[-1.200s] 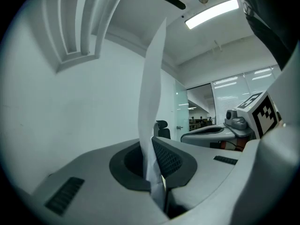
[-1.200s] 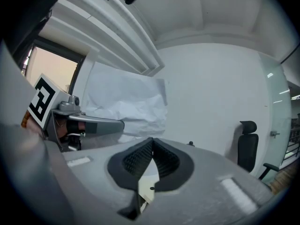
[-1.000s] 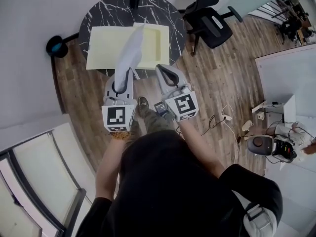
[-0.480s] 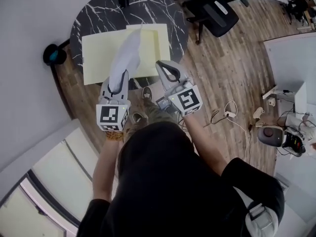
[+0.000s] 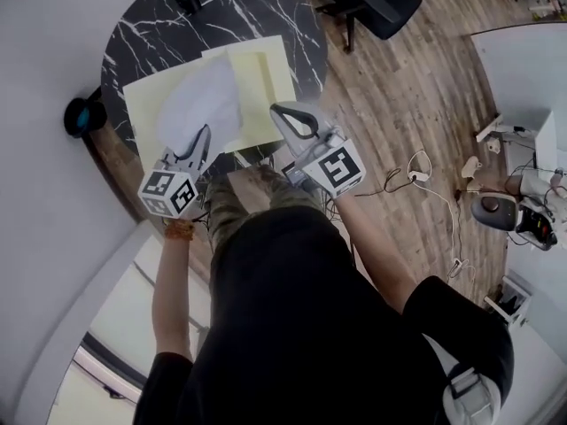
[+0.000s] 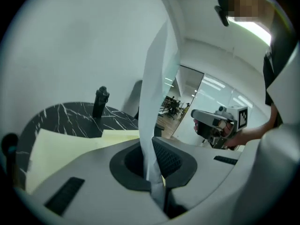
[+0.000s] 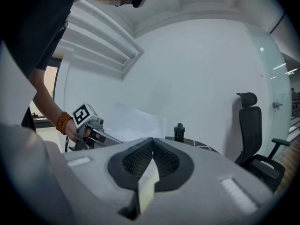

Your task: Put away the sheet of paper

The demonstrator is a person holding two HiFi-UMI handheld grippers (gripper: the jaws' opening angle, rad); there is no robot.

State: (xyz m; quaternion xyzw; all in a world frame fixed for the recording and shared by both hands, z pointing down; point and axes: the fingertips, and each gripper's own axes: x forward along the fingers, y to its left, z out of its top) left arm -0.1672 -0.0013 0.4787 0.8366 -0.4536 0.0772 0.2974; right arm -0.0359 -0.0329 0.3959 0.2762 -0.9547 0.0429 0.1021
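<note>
The left gripper (image 6: pixel 157 186) has its jaws pressed together on the lower edge of the white sheet of paper (image 6: pixel 159 97). The sheet stands up from between them and curves away ahead. Beyond and below the jaws, a pale yellow folder (image 6: pixel 70 142) lies on a round black marble table (image 6: pixel 61 116), with a dark bottle (image 6: pixel 100 101) at the far side. To that gripper's right, the right gripper (image 7: pixel 149 170) is closed on a small cream strip (image 7: pixel 147 186); I cannot tell what the strip belongs to.
</note>
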